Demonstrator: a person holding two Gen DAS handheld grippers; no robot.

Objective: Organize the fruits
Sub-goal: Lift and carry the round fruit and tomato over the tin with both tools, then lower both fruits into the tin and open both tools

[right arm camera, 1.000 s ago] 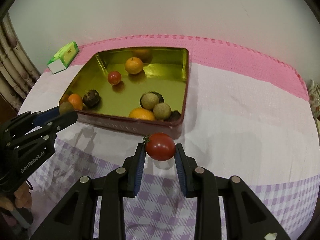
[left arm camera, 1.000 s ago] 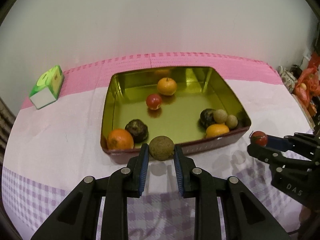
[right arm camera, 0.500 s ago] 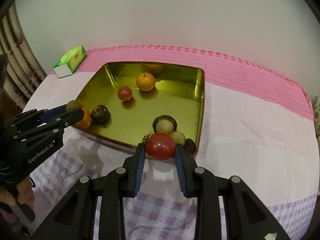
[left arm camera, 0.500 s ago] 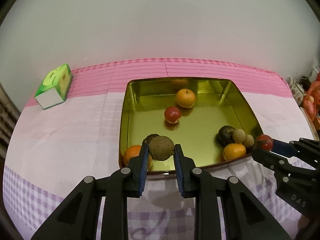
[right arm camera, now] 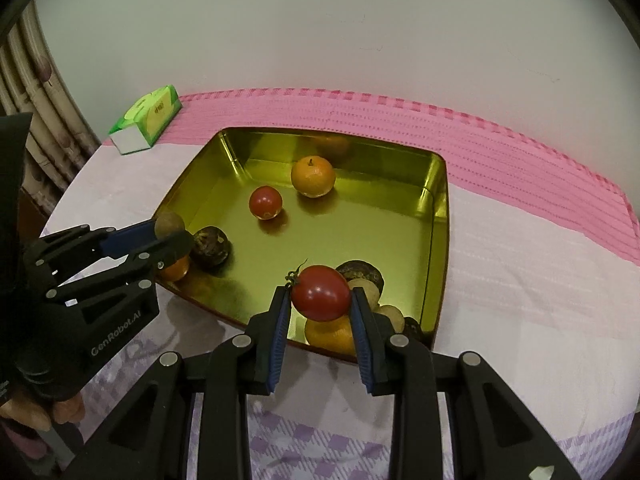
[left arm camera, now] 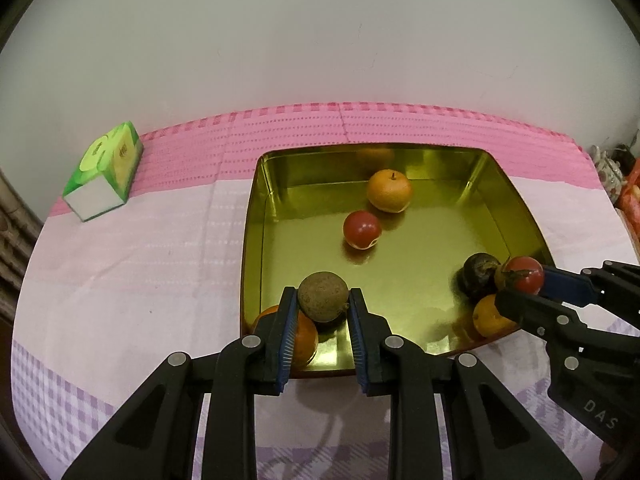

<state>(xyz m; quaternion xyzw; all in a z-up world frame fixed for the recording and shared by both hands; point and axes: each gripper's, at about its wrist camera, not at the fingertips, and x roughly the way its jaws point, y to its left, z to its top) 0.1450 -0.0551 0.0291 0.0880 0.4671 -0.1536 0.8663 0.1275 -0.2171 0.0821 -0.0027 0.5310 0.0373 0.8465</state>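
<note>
A gold tin tray holds an orange, a red tomato, dark round fruits and more oranges. My left gripper is shut on a brown round fruit over the tray's near left corner. My right gripper is shut on a red tomato over the tray's near right corner.
A green tissue box stands at the back left on the pink and lilac tablecloth. A white wall runs behind the table. Clutter sits beyond the table's right edge.
Both grippers have moved forward with their fruits, from in front of the tray's near rim to above its near corners.
</note>
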